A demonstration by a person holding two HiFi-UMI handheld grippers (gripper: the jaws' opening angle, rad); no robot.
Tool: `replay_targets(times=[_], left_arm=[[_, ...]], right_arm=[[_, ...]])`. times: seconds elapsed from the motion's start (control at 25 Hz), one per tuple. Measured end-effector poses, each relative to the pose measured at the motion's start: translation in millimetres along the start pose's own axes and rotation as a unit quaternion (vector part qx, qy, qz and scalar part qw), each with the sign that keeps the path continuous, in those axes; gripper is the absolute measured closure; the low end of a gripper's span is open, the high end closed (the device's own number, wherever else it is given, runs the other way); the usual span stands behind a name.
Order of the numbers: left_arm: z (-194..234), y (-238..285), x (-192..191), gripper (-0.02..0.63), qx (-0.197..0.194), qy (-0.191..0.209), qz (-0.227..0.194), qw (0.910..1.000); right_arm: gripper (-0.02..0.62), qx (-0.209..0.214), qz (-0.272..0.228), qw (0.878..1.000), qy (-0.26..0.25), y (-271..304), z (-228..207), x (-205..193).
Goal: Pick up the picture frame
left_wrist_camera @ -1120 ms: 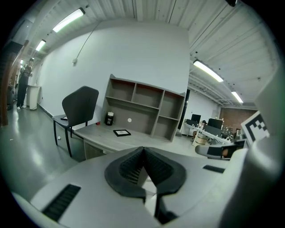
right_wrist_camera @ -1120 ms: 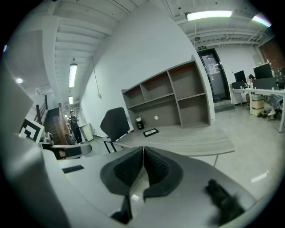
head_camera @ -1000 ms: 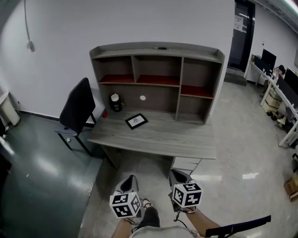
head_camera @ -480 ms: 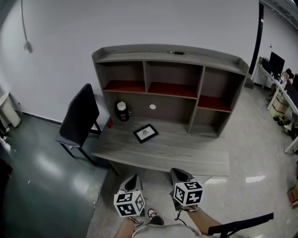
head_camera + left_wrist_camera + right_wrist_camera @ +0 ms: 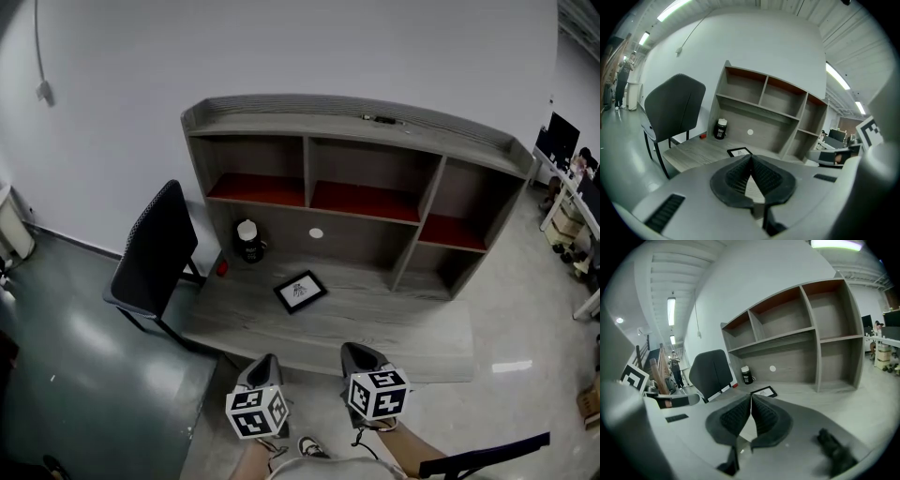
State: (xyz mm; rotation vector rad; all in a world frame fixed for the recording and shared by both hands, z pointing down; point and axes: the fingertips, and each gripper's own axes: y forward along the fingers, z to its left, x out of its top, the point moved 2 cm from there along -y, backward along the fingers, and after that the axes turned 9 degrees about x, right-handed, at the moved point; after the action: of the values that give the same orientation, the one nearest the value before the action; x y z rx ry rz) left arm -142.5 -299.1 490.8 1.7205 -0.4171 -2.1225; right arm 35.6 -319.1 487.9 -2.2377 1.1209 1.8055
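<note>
I hold both grippers low in front of me, short of the near edge of the desk (image 5: 394, 323) and touching nothing. The left gripper (image 5: 265, 364) has its jaws pressed together with nothing between them, and the right gripper (image 5: 356, 354) is clenched and empty too. I take that as a carrying posture, so one of them must spread its jaws before any grasp. The picture frame (image 5: 300, 292) lies flat and askew near the middle of the desktop, in front of the shelf hutch (image 5: 328, 108) and well apart from both grippers. A black jar with a white lid (image 5: 247, 242) stands to its far left, against the hutch's back panel, with a small red object (image 5: 221, 269) just beside the jar. A dark chair (image 5: 150, 253) sits at the desk's left end, clear of my path. Because the frame lies flat, I judge the pickup will mean pinching across its rim from above. The lift has not yet begun.
</note>
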Motion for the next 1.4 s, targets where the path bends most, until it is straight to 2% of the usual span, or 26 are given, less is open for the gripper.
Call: replay_targets(times=[0.36, 0.88, 1.12, 1.4], left_arm=[[11, 32, -1, 0.595, -0.001, 0.001, 0.026, 0.9997], [37, 65, 4, 0.594, 0.041, -0.018, 0.038, 0.9983], [36, 90, 18, 0.594, 0.051, -0.027, 0.034, 0.9977], [24, 115, 12, 0.594, 0.057, -0.032, 0.053, 0.9965]], right_arm=[[0.563, -0.028, 0.025, 0.999, 0.036, 19, -27, -14], [0.563, 0.006, 0.052, 0.999, 0.011, 79, -34, 8], [0.563, 0.013, 0.063, 0.998, 0.004, 101, -50, 20], [0.563, 0.015, 0.074, 0.997, 0.009, 116, -75, 25]])
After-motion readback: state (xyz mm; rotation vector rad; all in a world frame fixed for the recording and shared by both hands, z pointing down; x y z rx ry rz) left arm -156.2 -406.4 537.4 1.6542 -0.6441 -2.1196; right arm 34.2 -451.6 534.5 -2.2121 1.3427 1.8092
